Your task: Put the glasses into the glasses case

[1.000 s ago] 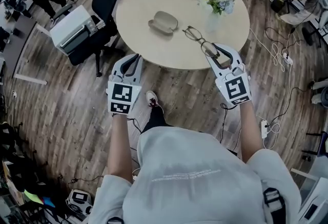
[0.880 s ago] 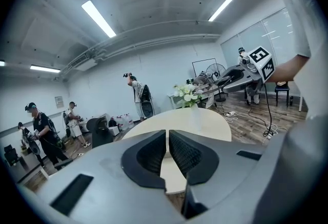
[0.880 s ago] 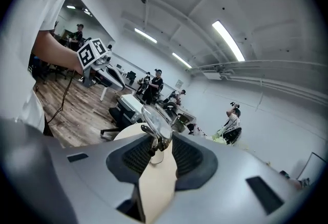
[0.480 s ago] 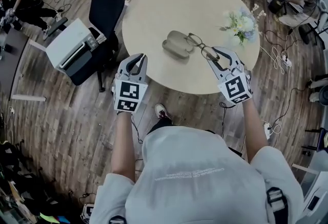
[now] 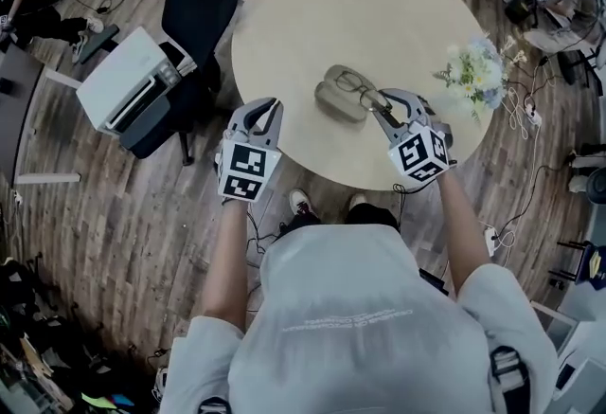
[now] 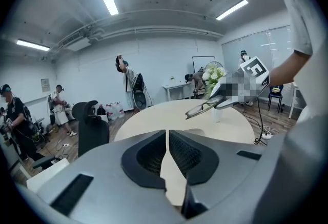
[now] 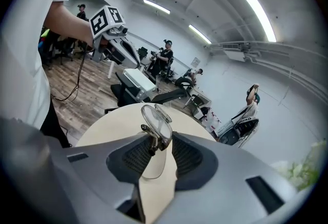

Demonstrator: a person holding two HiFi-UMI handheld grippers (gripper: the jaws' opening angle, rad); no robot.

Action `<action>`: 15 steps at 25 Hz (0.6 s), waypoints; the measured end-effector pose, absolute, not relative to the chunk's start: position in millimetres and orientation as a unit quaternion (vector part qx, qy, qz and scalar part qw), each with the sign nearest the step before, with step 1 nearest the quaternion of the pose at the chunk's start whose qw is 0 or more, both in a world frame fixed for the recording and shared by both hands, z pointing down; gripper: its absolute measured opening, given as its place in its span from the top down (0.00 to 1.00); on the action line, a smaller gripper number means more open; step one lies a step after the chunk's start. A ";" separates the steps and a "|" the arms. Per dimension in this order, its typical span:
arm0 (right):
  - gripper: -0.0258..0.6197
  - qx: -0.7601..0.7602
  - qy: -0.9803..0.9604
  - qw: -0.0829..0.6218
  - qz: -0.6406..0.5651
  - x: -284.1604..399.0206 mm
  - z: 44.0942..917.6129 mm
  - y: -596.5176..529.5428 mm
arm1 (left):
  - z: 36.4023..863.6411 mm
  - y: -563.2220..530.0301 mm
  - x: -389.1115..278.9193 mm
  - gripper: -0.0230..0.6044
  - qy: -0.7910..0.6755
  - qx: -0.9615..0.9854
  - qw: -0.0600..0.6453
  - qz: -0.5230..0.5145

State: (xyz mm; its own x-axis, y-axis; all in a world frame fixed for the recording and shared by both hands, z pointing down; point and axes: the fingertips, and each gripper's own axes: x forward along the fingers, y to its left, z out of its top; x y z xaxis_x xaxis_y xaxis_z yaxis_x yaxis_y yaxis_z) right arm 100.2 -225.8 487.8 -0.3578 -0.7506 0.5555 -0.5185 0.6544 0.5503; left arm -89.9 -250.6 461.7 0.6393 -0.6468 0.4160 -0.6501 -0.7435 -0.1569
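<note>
A beige glasses case (image 5: 331,99) lies shut on the round table (image 5: 312,5), near its front edge. My right gripper (image 5: 381,101) is shut on the thin-framed glasses (image 5: 358,88) and holds them just over the case's right end. In the right gripper view the glasses (image 7: 156,120) stick up between the pads, clamped at the frame. From the left gripper view the glasses (image 6: 202,109) hang above the table in the other gripper. My left gripper (image 5: 265,105) hovers at the table's front-left edge, left of the case; its jaws (image 6: 167,133) are shut on nothing.
A vase of white flowers (image 5: 473,73) stands at the table's right edge, close to my right gripper. A black office chair (image 5: 194,0) and a white box (image 5: 128,81) sit left of the table. Cables lie on the wooden floor at right. Other people work farther off.
My right gripper has carried the glasses left, from beside the case to over its right end. Both grippers and the person have come closer to the table.
</note>
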 end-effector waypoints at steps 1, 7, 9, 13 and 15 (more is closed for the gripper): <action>0.78 0.384 -0.814 0.413 -0.139 100.5 493.9 -230.2 | 464.2 -253.4 -87.7 0.92 -0.360 0.904 0.006 0.231; 0.78 0.337 -0.830 0.428 -0.119 102.9 537.1 -257.2 | 476.9 -261.7 -82.2 0.92 -0.388 0.887 0.036 0.249; 0.78 0.327 -0.831 0.437 -0.105 107.2 553.9 -265.2 | 481.1 -262.0 -77.5 0.92 -0.388 0.885 0.043 0.254; 0.78 0.307 -0.838 0.443 -0.078 101.7 589.2 -279.9 | 496.4 -265.3 -85.9 0.92 -0.396 0.877 0.057 0.266; 0.78 0.298 -0.842 0.445 -0.069 99.5 601.4 -282.5 | 502.7 -265.7 -90.4 0.92 -0.404 0.871 0.069 0.269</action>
